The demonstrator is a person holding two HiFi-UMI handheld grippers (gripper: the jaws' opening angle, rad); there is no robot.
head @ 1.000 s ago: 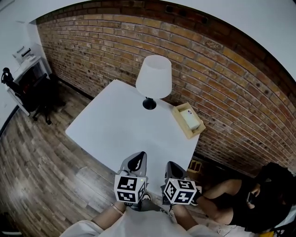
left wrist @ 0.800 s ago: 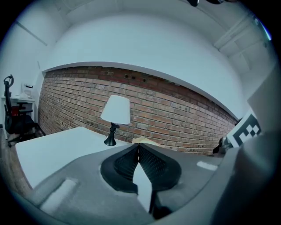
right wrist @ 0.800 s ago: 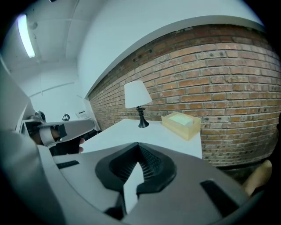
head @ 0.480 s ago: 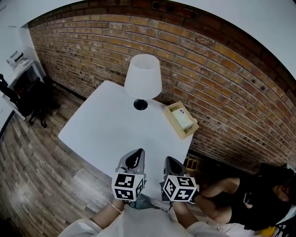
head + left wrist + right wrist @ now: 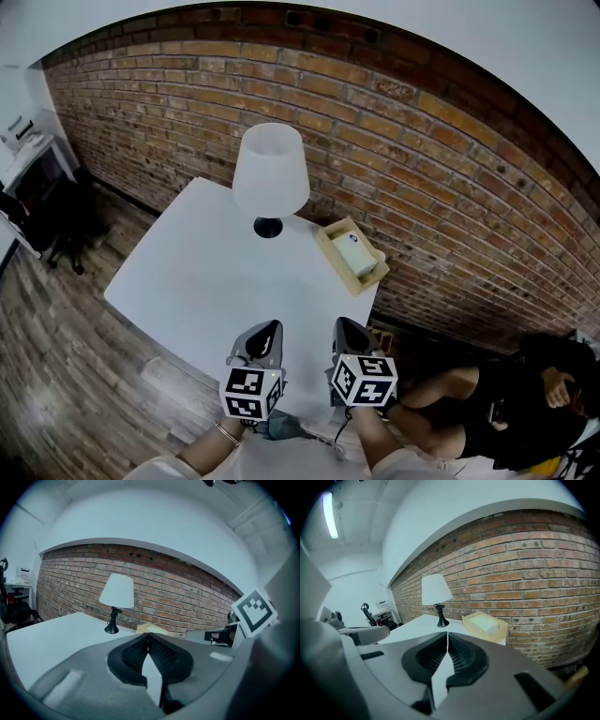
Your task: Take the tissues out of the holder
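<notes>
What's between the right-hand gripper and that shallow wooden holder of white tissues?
Nothing: the head view shows only bare white tabletop between the right gripper and the light wooden tissue holder. The right gripper view agrees.

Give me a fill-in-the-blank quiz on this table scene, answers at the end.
The lamp has a ___ shade.
The tissues lie in a ___ holder.
The wall behind the table is ___.
The left hand-held gripper and right hand-held gripper both have their jaws ___.
Missing words: white; wooden; brick; shut.
</notes>
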